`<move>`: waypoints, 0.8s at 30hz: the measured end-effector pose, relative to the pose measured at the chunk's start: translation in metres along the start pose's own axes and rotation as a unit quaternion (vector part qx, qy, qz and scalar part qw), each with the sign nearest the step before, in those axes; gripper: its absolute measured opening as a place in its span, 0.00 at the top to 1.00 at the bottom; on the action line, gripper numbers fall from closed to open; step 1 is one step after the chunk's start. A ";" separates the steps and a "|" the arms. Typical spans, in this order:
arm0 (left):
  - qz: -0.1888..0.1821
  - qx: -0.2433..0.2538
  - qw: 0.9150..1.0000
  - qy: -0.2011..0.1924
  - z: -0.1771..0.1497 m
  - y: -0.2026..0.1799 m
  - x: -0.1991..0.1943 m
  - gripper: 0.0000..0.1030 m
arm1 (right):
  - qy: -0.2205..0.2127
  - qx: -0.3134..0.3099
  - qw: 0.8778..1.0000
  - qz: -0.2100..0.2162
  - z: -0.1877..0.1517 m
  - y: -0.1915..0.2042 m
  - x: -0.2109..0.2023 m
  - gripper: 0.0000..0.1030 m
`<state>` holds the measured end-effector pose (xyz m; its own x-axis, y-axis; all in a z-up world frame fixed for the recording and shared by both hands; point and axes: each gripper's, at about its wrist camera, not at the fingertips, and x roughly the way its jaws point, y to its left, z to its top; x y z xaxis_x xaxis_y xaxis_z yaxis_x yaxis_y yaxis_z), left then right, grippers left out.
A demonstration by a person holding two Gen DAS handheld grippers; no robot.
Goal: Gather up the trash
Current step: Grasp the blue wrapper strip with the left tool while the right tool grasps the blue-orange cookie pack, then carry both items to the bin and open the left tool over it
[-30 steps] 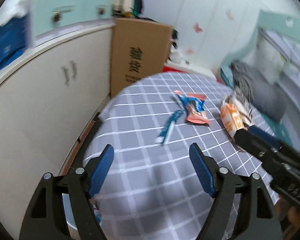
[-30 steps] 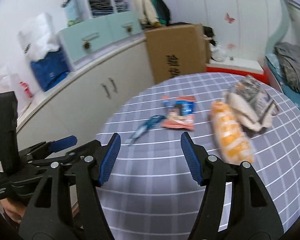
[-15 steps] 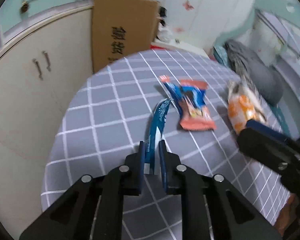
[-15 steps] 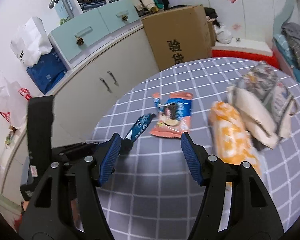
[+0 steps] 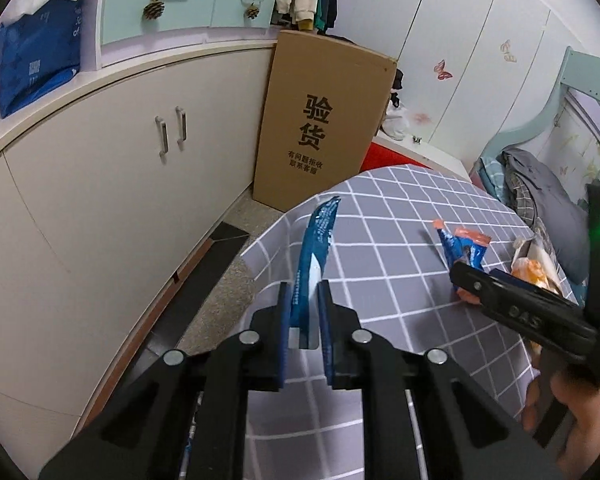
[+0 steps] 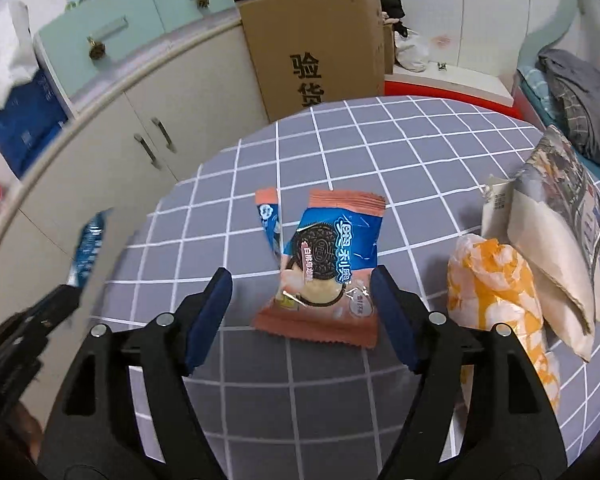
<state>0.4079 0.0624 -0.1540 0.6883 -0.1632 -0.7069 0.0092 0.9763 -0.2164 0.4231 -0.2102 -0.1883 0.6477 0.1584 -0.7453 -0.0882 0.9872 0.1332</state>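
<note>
two grippers work here: the left gripper (image 5: 304, 312) pinches the long blue wrapper (image 5: 314, 248), lifted off the checked table (image 6: 380, 152). the right gripper (image 6: 300, 308), jaws just widening, straddles the cookie packet (image 6: 328, 264) without touching. closing too high could skid the slick film away; the thin wrapper may slip free.

Large black characters 验货 are printed on the cardboard box (image 5: 324, 120), standing at twelve o'clock beyond the table, with two smaller lines beneath that read 有问题拒收 and 联系客服. On the cookie wrapper (image 6: 324, 268), the white characters 奥利奥 are printed at its two o'clock side. "DAS" is embossed on the right gripper (image 5: 520, 316).
</note>
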 end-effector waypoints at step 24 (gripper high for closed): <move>0.021 -0.095 0.995 -0.030 -0.074 0.110 -0.086 0.87 | -0.022 -0.141 0.976 0.163 -0.081 0.147 -0.075 0.93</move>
<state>0.2954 0.1729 -0.1668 0.7275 -0.1090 -0.6774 -0.1533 0.9365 -0.3153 0.3004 -0.0750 -0.1654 0.5814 0.4702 -0.6639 -0.4962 0.8517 0.1686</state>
